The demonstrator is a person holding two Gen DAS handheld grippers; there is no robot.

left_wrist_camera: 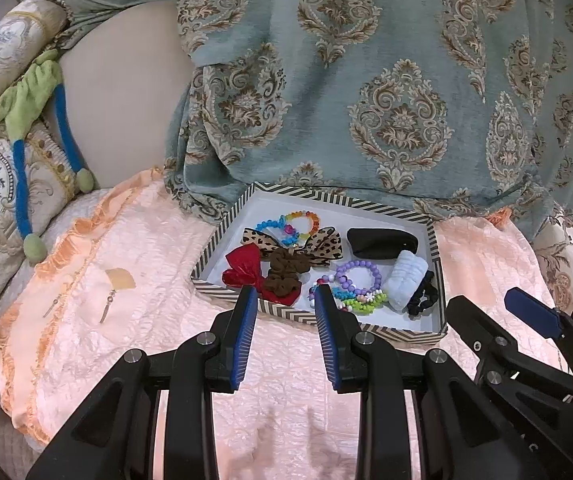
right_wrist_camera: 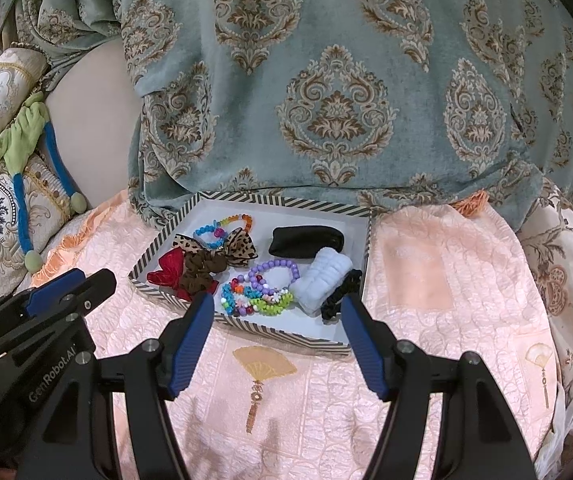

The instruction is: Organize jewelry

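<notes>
A striped-rim tray (left_wrist_camera: 434, 236) (right_wrist_camera: 158, 240) lies on a pink quilt and holds hair and bead pieces: a red bow (left_wrist_camera: 244, 268) (right_wrist_camera: 166, 272), a brown scrunchie (left_wrist_camera: 286, 276) (right_wrist_camera: 202, 270), a leopard bow (left_wrist_camera: 322, 246) (right_wrist_camera: 242, 250), purple beads (left_wrist_camera: 356, 276) (right_wrist_camera: 276, 274), mixed bead bracelets (left_wrist_camera: 360, 302) (right_wrist_camera: 254, 300), a pale blue scrunchie (left_wrist_camera: 406, 280) (right_wrist_camera: 322, 280), a black scrunchie (left_wrist_camera: 424, 298) (right_wrist_camera: 340, 296) and a black pouch (left_wrist_camera: 382, 242) (right_wrist_camera: 306, 240). My left gripper (left_wrist_camera: 286, 294) is open and empty above the tray's near edge. My right gripper (right_wrist_camera: 276, 302) is open wide and empty, also at the near edge.
A teal patterned curtain (left_wrist_camera: 366, 80) hangs behind the tray. Embroidered cushions (left_wrist_camera: 2, 184) and a green and blue plush toy (left_wrist_camera: 34, 120) lie at the left. The pink quilt (right_wrist_camera: 426, 280) spreads around the tray, with a floral cushion (right_wrist_camera: 566, 272) at the right.
</notes>
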